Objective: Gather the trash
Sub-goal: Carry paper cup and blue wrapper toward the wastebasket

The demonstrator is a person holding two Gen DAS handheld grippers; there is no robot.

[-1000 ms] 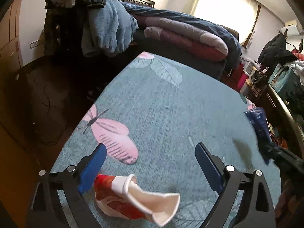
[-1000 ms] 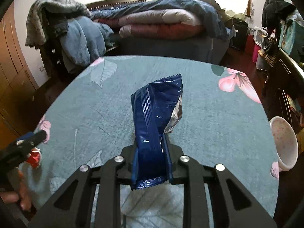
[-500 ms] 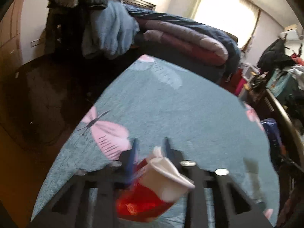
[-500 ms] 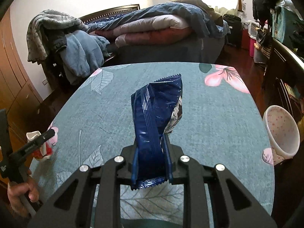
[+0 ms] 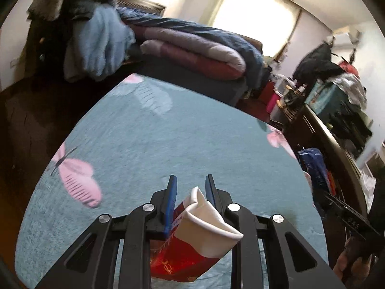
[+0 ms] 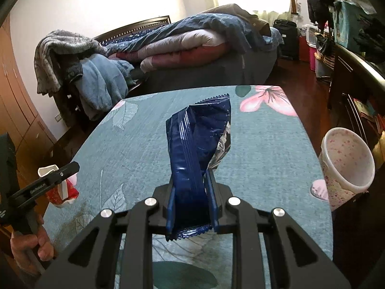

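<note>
Worktop (image 6: 264, 144): teal floral cloth, bed (image 6: 192, 38) behind.
Left gripper (image 5: 190, 187): fingers pinched a crushed red paper cup (image 5: 192, 245).
Right gripper (image 6: 191, 180): fingers clamped a blue wrapper (image 6: 197, 139).
Bin (image 6: 346, 161): beside worktop's right edge.

Both wrist views look forward and downward, close over the teal tablecloth (image 5: 192, 144) toward the bed (image 6: 204, 43); each shows the opposite gripper at a side edge.
</note>
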